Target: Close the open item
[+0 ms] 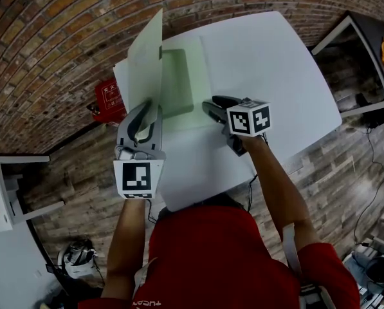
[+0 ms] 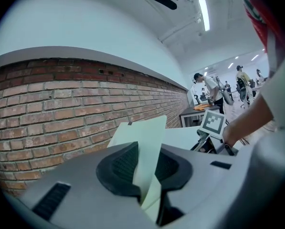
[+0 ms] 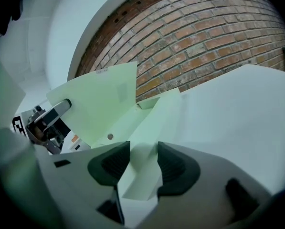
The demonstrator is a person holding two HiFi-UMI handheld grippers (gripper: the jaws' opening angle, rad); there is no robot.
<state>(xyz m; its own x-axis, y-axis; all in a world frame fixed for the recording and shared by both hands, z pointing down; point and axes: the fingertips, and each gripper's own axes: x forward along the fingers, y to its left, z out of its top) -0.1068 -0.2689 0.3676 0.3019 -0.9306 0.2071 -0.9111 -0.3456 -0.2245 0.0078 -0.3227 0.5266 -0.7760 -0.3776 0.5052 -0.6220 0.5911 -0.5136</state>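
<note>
A pale green folder lies open on the white table (image 1: 275, 63). Its cover (image 1: 146, 63) stands up almost vertical, and its base sheet (image 1: 182, 85) lies flat. My left gripper (image 1: 146, 111) is shut on the cover's lower edge; in the left gripper view the sheet (image 2: 144, 137) runs pinched between the two pads of the left gripper (image 2: 146, 168). My right gripper (image 1: 212, 107) rests at the base sheet's near right corner. In the right gripper view its pads stand apart at the right gripper (image 3: 143, 163), with a flat green flap (image 3: 149, 128) lying loose between them.
A brick wall (image 1: 63, 37) borders the table's far and left sides. A red object (image 1: 108, 100) sits on the wooden floor by the table's left edge. A white shelf (image 1: 5, 192) stands at left, a dark cabinet (image 1: 365, 63) at right. People stand far off (image 2: 209, 87).
</note>
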